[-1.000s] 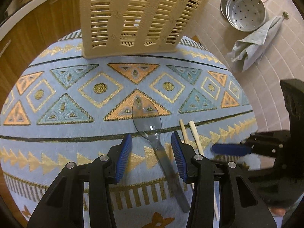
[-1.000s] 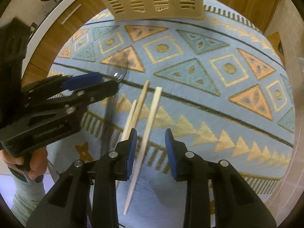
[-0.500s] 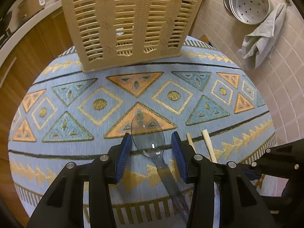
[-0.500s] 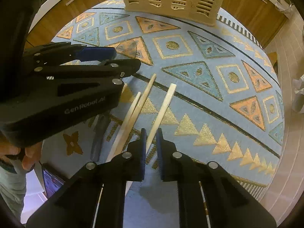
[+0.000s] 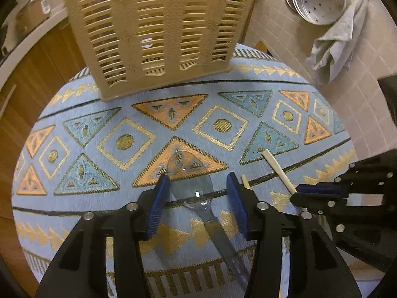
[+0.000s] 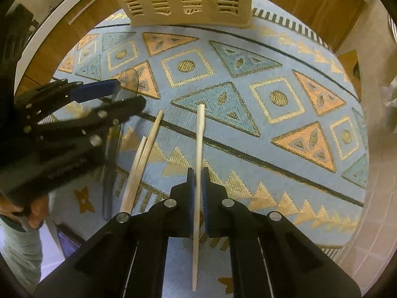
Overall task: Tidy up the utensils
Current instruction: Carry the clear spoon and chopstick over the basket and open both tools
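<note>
Right gripper point(image 6: 198, 173) clamping chopstick point(image 6: 200, 134), left gripper point(image 5: 197, 193) wide around spoon point(image 5: 191, 181)

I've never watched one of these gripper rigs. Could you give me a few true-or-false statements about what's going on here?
1. The right gripper is shut on a chopstick. True.
2. The left gripper has clamped the clear spoon. False: its jaws are open either side of the bowl.
3. Two more chopsticks lie on the mat. True.
4. The basket is lying on its side. False: it stands upright.
</note>
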The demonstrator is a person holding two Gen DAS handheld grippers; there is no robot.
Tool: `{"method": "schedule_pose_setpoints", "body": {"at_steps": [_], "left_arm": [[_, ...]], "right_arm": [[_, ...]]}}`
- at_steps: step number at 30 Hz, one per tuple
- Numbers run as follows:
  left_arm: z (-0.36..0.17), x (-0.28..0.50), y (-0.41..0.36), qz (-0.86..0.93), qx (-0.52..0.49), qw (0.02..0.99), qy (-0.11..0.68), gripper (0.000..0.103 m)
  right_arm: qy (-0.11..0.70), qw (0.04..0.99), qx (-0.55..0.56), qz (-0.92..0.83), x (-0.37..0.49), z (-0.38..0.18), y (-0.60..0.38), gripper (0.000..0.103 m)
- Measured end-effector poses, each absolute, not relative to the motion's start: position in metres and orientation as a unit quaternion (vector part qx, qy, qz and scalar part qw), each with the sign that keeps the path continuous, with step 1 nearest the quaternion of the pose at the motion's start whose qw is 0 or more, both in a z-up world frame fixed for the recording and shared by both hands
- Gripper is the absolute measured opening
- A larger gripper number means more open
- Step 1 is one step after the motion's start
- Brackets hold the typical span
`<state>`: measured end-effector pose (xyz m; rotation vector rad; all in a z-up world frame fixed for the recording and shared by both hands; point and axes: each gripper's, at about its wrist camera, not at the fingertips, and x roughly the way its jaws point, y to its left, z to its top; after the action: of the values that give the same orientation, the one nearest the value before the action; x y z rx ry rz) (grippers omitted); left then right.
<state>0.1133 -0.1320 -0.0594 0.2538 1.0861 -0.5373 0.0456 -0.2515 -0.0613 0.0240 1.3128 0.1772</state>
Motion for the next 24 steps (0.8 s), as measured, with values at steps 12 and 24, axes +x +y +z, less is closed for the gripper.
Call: {"method": "schedule_pose_setpoints", "body": {"at_steps": [12, 24], "left_arm": [[-0.061, 0.104, -0.146, -0.236, 0.168, 0.826, 0.483, 0.033], [-0.007, 0.089, -0.102, -0.285, 0.081, 0.871, 0.393, 0.032]], "right_arm": [[0.630, 0.772, -0.046, 0.072, 0.062, -0.064, -0.224, 0.004], [0.557, 0.820, -0.021, 0.134, 0.036, -0.030, -0.236, 0.004]]}}
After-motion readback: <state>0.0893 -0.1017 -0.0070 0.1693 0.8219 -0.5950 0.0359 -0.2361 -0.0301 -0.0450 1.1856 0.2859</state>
